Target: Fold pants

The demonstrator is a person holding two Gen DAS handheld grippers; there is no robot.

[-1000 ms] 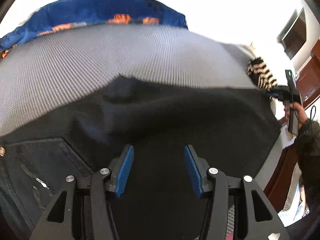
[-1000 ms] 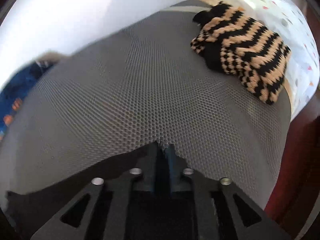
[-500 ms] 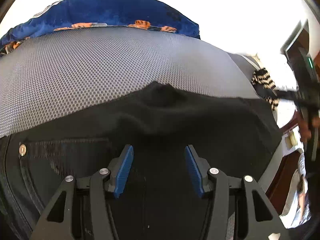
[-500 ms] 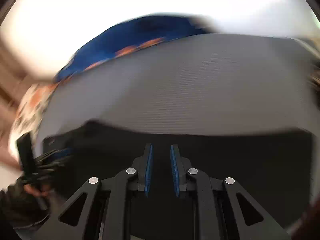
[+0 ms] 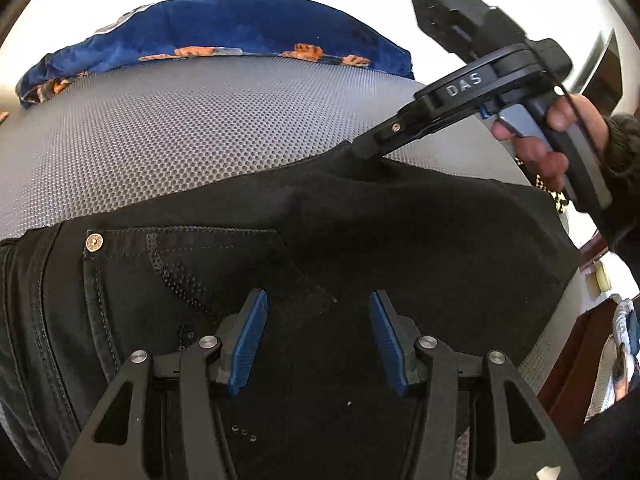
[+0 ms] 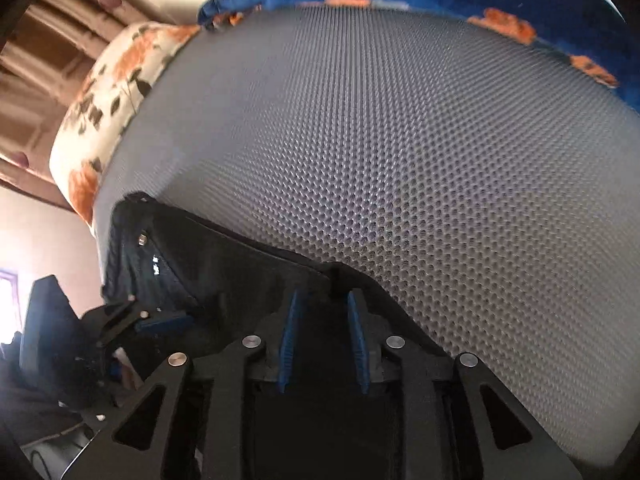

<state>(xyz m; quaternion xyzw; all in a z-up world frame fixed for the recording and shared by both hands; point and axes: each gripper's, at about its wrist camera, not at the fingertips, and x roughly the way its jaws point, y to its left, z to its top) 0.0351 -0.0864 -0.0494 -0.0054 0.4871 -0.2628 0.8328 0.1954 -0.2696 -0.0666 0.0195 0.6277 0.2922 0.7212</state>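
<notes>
Black pants (image 5: 400,248) lie folded on a grey mesh mat (image 5: 180,128); a back pocket with a copper rivet (image 5: 95,243) shows at the left. My left gripper (image 5: 318,304) is open and empty, low over the pants' near part. My right gripper (image 5: 362,148) comes in from the upper right with its tips at the pants' raised far edge. In the right wrist view the right gripper (image 6: 323,300) is partly open, a fold of the pants (image 6: 224,264) between its blue pads, which do not clamp it. The left gripper (image 6: 152,320) shows at lower left.
A blue blanket with orange print (image 5: 240,28) lies at the mat's far edge. A floral pillow (image 6: 108,96) lies at the mat's left corner. A striped black-and-tan garment (image 5: 560,200) peeks out behind the right hand. Dark wooden furniture (image 5: 576,360) stands on the right.
My right gripper has swung from the pants' right end to their far edge, opening partly from shut. My left gripper has stayed open over the pants, which now lie flatter.
</notes>
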